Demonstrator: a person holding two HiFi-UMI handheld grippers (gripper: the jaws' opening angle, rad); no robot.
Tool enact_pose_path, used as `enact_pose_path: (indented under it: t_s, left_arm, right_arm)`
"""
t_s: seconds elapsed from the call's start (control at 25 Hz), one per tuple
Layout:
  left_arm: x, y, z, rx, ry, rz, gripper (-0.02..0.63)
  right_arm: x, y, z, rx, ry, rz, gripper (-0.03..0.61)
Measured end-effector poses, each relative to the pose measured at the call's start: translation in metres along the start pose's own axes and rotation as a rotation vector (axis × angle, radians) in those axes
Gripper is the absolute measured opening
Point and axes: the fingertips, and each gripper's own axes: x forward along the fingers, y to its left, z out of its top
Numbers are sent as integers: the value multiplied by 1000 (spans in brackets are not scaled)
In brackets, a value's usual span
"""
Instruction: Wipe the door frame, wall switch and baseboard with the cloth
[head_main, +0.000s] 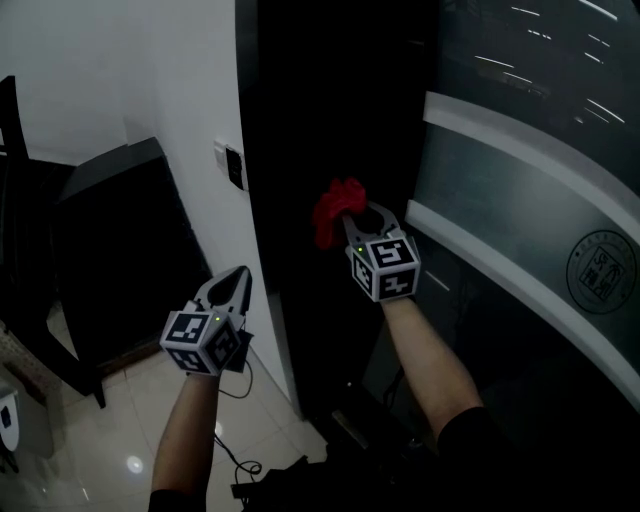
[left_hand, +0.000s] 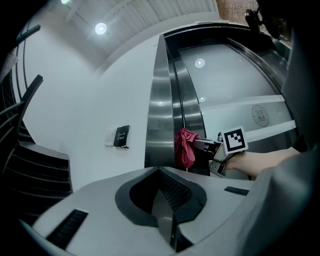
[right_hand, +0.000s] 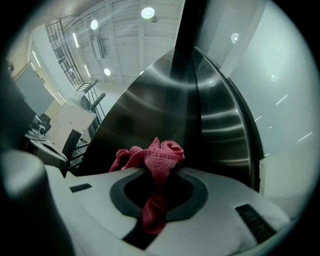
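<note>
Nearest the person, the left gripper is held low on the left over the pale tiled floor. Its jaws are pressed together with nothing between them, and it points up toward the white wall. To the right and a little farther off, the right gripper is raised higher, its jaws clamped on the red cloth. The cloth bunches out past the jaw tips and a strip of it hangs back between them. The bunch sits against the dark metal door frame, though actual contact cannot be made out. Left of the frame, on the wall, is the small black wall switch, well apart from the cloth. Right of the frame is a glass door crossed by frosted bands.
</note>
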Motion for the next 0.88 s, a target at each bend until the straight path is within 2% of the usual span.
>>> enact_pose_path:
  t_s: [0.24, 0.64, 0.88]
  left_arm:
    - [0, -1, -29, -36, 26, -5, -6]
    - [6, 13, -94, -66, 69, 25, -6]
    - [-5, 13, -112, -101, 70, 47, -6]
  right_arm:
    - [-9, 4, -35, 5, 43, -7, 52]
    - [-12, 14, -123, 31, 167, 10, 52]
    - [-26, 25, -171, 57, 240, 25, 52]
